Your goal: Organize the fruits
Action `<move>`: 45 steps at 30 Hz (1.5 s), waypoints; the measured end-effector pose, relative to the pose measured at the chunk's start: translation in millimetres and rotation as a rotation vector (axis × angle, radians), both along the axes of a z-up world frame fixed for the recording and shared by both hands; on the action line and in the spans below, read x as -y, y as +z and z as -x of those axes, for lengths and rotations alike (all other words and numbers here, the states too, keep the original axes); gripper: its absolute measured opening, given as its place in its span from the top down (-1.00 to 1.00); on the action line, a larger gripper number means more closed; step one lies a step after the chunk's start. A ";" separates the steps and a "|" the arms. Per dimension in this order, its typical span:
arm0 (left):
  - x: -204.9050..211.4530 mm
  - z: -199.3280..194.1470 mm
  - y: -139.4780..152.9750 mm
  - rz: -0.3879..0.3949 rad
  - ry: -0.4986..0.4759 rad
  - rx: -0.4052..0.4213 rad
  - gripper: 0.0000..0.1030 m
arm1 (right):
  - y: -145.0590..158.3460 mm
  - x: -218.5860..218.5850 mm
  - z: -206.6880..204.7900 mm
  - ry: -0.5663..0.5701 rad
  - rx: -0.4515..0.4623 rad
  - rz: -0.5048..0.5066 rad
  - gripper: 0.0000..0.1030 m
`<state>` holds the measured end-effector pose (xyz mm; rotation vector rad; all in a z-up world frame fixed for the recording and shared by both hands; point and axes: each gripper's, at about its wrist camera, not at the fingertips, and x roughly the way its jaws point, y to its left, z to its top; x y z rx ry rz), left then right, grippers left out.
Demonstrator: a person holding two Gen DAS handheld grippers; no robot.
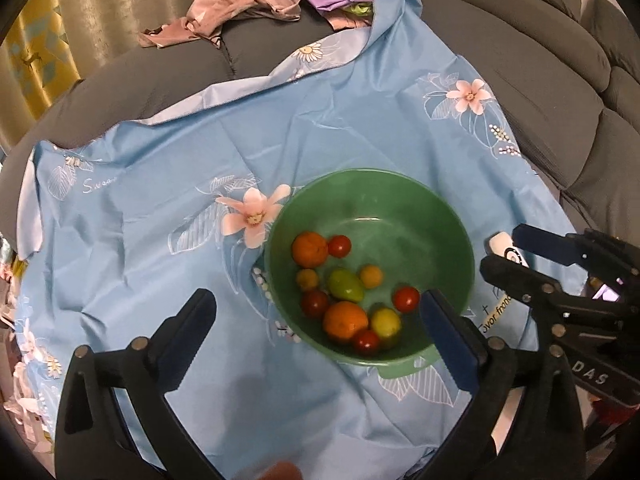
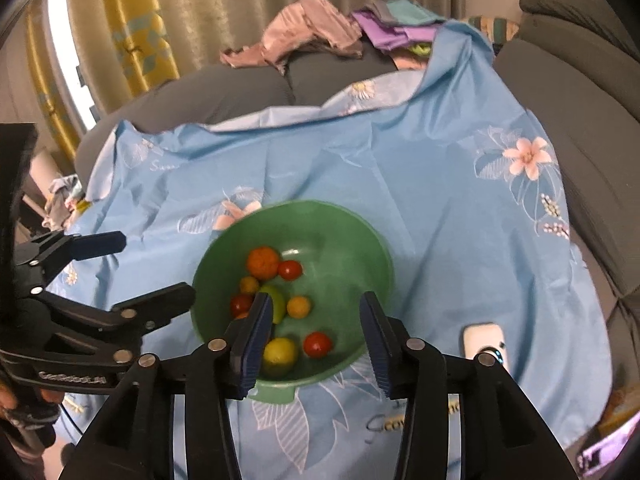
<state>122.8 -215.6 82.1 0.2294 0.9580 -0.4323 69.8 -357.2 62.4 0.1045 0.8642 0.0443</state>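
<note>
A green bowl point(image 1: 420, 216) sits on a light blue flowered cloth point(image 1: 160, 240). It holds several fruits: two oranges point(image 1: 309, 249), red tomatoes point(image 1: 406, 299), a green fruit point(image 1: 345, 285), a yellow lemon point(image 1: 385, 323) and small yellow-orange fruits. My left gripper point(image 1: 320, 312) is open and empty, its fingers either side of the bowl's near left part. My right gripper point(image 2: 314, 320) is open and empty above the bowl's near rim point(image 2: 340, 216), over the lemon point(image 2: 280, 352) and a tomato point(image 2: 317, 344). The right gripper also shows in the left wrist view point(image 1: 504, 256).
The cloth covers a grey sofa point(image 1: 540, 72). Pink and purple clothes point(image 1: 248, 4) lie heaped at the back. A white device point(image 2: 482, 338) lies on the cloth right of the bowl. Curtains point(image 2: 180, 12) hang behind.
</note>
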 end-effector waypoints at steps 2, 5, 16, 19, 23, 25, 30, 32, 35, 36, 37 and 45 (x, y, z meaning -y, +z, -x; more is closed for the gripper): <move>0.2 1.6 5.3 -0.013 0.006 0.012 -0.98 | 5.3 -0.5 0.1 0.014 -0.002 0.007 0.12; -1.7 3.4 13.0 -0.005 0.017 0.023 -0.98 | 13.3 -3.6 1.1 0.015 0.008 0.055 0.12; 2.1 1.2 21.3 -0.054 0.034 0.038 -0.98 | 25.7 1.2 -0.6 0.013 0.003 0.052 0.12; 5.1 2.5 21.4 -0.060 0.021 0.038 -0.98 | 26.1 1.6 -0.6 0.013 0.001 0.054 0.12; 8.3 4.1 20.9 -0.066 0.011 0.038 -0.98 | 26.7 2.9 -0.1 0.012 0.003 0.051 0.12; 9.8 3.4 20.3 -0.070 0.011 0.037 -0.98 | 26.4 2.7 -0.4 0.011 0.002 0.052 0.12; 14.0 2.9 18.9 -0.074 0.006 0.034 -0.98 | 26.2 4.6 0.4 0.002 -0.002 0.051 0.12; 15.6 3.0 18.3 -0.075 0.004 0.033 -0.98 | 25.6 4.9 0.1 0.000 -0.004 0.050 0.12; 17.4 2.7 17.4 -0.075 -0.001 0.030 -0.98 | 24.4 5.1 -0.8 -0.001 -0.008 0.053 0.12; 18.4 2.6 17.0 -0.076 -0.002 0.030 -0.98 | 24.4 5.0 -1.1 -0.004 -0.008 0.056 0.12; 19.0 2.5 16.5 -0.077 -0.003 0.029 -0.98 | 24.0 5.8 -1.3 -0.005 -0.007 0.056 0.12; 22.1 2.3 13.8 -0.080 -0.004 0.026 -0.98 | 22.8 8.9 -2.2 -0.013 -0.005 0.059 0.12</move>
